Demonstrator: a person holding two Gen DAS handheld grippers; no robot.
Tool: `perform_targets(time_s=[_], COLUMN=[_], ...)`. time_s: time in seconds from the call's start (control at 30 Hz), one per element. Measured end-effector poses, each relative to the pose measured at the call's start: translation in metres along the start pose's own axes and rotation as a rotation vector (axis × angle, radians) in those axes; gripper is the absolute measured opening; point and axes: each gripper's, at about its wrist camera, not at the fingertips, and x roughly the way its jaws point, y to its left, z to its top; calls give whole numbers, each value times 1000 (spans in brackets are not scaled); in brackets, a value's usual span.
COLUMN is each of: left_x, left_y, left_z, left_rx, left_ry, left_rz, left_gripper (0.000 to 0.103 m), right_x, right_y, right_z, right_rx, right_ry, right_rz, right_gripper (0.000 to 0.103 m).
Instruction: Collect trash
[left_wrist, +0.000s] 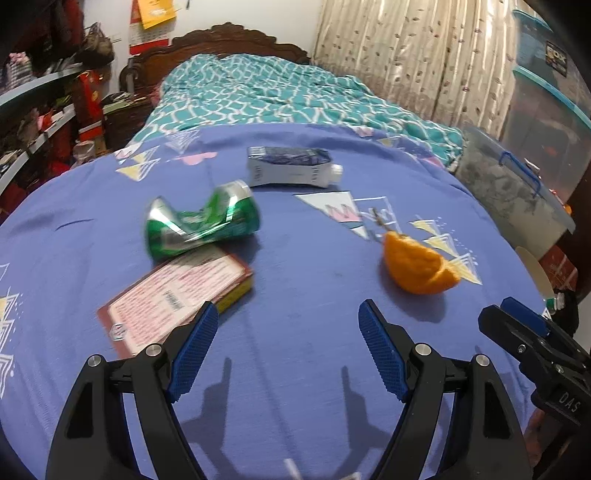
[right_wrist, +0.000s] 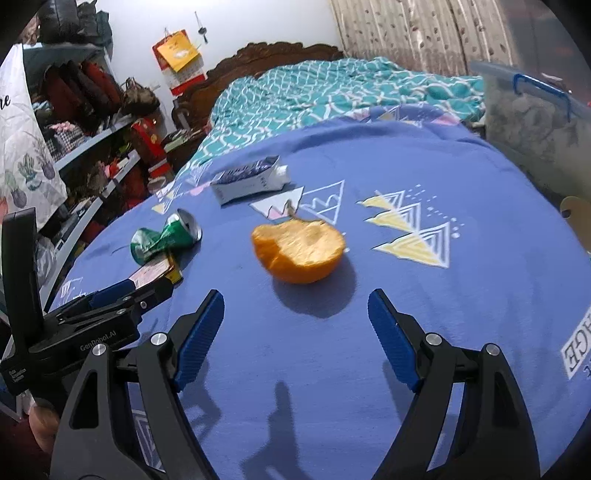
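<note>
On the bed's blue sheet (left_wrist: 295, 332) I count 4 pieces of trash: 1 crushed green can (left_wrist: 199, 225), 1 flattened white and blue carton (left_wrist: 291, 167) with a cap, 1 orange peel (left_wrist: 417, 267), and 1 flat red box (left_wrist: 173, 295) with printed text. There are 2 grippers, a left gripper (left_wrist: 286, 345) and a right gripper (right_wrist: 295, 332), each with 2 blue fingers (right_wrist: 201, 334). Past the bed's far corner sits 1 clear storage bin (left_wrist: 513, 192) with a blue handle.

left hand-held gripper (left_wrist: 286, 332) spread wide, right hand-held gripper (right_wrist: 295, 321) likewise
</note>
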Motion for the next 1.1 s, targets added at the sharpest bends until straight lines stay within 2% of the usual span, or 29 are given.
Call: perform_targets(time_s=[0.2,0.47,0.63,1.1], left_x=[5,21,22,28], left_y=[12,17,20,26], left_z=[-10,-21,-21,-20], left_rx=[-14,-22,-30,-64], left_ry=[8,52,53,86], left_rz=[22,41,36,30], left_gripper=[75,75,76,86], right_x=[18,50,51,51], right_y=[14,10,14,12], right_z=[-7,-21,-24,-27], right_rx=[-15,20,-5,-18], right_ry=[68,210,191,165], right_rz=[21,17,8,18], right_gripper=[81,89,100,100])
